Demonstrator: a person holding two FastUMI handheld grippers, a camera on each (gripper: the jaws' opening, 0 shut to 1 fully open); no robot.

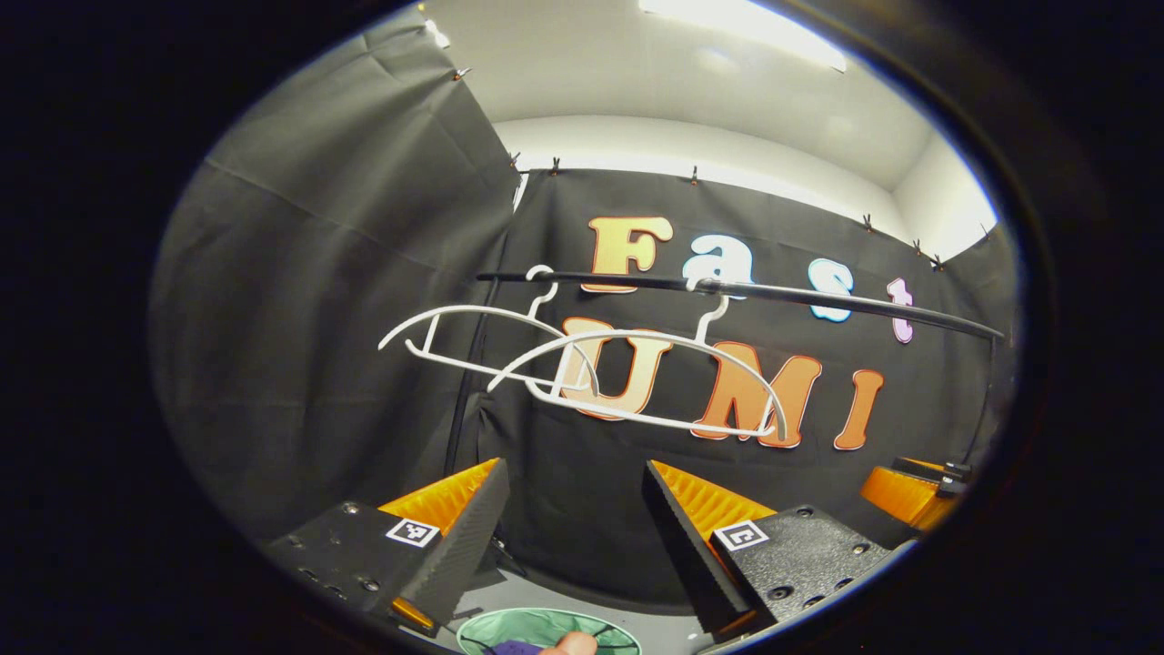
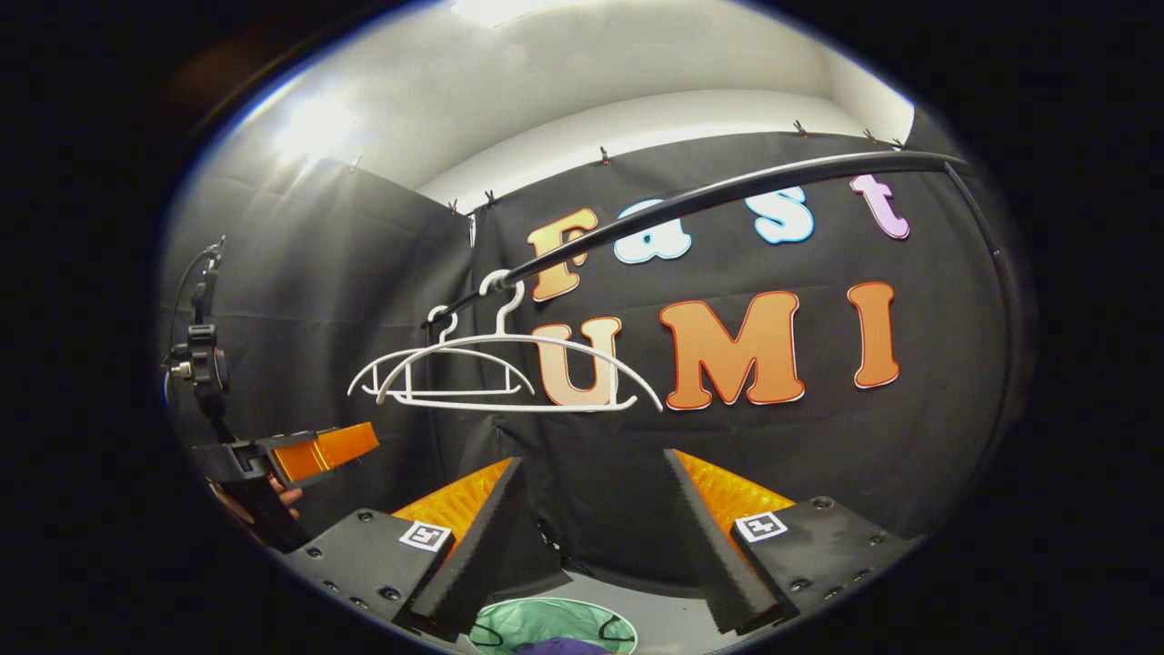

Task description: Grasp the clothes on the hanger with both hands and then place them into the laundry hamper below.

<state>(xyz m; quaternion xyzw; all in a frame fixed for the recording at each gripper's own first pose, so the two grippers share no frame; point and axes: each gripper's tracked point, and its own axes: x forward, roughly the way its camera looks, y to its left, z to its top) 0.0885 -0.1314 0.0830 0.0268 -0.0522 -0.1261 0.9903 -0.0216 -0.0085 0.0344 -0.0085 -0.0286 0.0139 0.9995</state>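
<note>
1. The left hand-held gripper (image 1: 573,509) is hanging spread, gripping nothing.
2. The right hand-held gripper (image 2: 591,505) is likewise gaping, holding nothing.
3. 2 bare white hangers (image 1: 637,377) are hanging on the black rail (image 1: 773,293).
4. Purple clothes (image 2: 564,647) are lying in the green laundry hamper (image 2: 509,623) below.

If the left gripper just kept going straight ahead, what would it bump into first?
Probably the front white hanger on the black rail. The left gripper is open, pointing slightly below it, so it might instead reach the black cloth wall. Depth is unclear.
</note>
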